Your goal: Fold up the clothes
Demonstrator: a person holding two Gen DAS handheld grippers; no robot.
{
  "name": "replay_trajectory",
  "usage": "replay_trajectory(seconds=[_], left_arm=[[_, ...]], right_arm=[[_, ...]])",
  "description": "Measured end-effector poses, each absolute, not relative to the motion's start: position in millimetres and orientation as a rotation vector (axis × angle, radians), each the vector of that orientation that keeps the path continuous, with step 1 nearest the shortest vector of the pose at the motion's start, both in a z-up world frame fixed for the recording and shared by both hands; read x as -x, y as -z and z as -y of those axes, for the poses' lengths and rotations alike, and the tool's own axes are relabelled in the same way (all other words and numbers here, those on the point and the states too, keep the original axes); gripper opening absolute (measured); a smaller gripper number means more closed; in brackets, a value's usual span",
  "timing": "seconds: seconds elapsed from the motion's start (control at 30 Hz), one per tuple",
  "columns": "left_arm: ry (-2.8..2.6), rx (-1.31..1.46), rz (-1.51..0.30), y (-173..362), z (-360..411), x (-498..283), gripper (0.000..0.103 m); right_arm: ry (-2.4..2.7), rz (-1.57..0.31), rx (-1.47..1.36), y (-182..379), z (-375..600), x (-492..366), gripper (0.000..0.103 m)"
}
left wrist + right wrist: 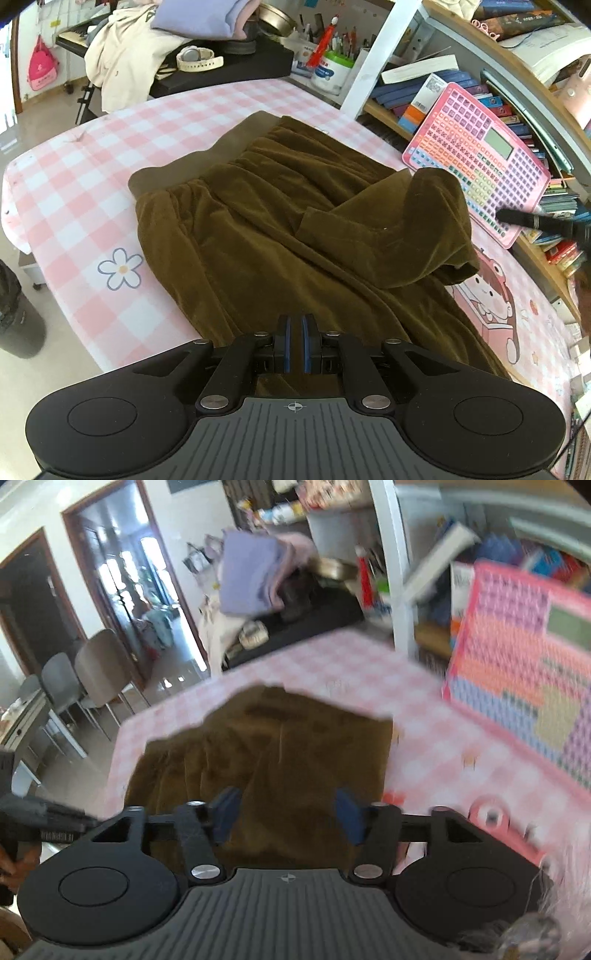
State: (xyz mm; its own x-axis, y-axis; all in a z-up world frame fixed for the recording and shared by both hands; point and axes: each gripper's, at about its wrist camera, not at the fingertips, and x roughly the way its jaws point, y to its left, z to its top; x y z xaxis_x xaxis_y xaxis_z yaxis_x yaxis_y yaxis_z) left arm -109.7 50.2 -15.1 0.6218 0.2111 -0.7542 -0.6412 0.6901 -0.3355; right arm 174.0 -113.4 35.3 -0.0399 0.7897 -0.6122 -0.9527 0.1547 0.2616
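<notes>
A brown velvet garment (266,221) with an elastic waistband (199,155) at its far end lies on the pink checked table cover (74,192). One part is folded over on the right side (417,221). My left gripper (295,343) is shut on the garment's near edge. In the blurred right wrist view the garment (266,760) lies under my right gripper (288,818), which is open and empty above it. The right gripper's black tip also shows at the right in the left wrist view (535,221).
A pink keyboard toy (484,155) leans against the bookshelf (517,66) on the right. A black keyboard with piled clothes (140,55) and a pen tub (332,70) stand behind the table. Chairs (85,679) and a doorway are at the left.
</notes>
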Motion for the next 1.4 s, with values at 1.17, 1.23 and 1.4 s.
replay_trajectory(seconds=[1.17, 1.23, 1.4], left_arm=[[-0.449, 0.614, -0.748, 9.4, -31.4, 87.6, 0.009], [-0.458, 0.620, -0.746, 10.2, -31.0, 89.9, 0.009], [-0.465, 0.606, -0.740, 5.8, -27.5, 93.2, 0.009]], right_arm=[[-0.420, -0.973, -0.530, 33.7, 285.9, -212.2, 0.004], [-0.404, -0.999, -0.505, 37.2, 283.9, -214.9, 0.004], [-0.351, -1.017, -0.465, 47.1, 289.6, -220.9, 0.012]])
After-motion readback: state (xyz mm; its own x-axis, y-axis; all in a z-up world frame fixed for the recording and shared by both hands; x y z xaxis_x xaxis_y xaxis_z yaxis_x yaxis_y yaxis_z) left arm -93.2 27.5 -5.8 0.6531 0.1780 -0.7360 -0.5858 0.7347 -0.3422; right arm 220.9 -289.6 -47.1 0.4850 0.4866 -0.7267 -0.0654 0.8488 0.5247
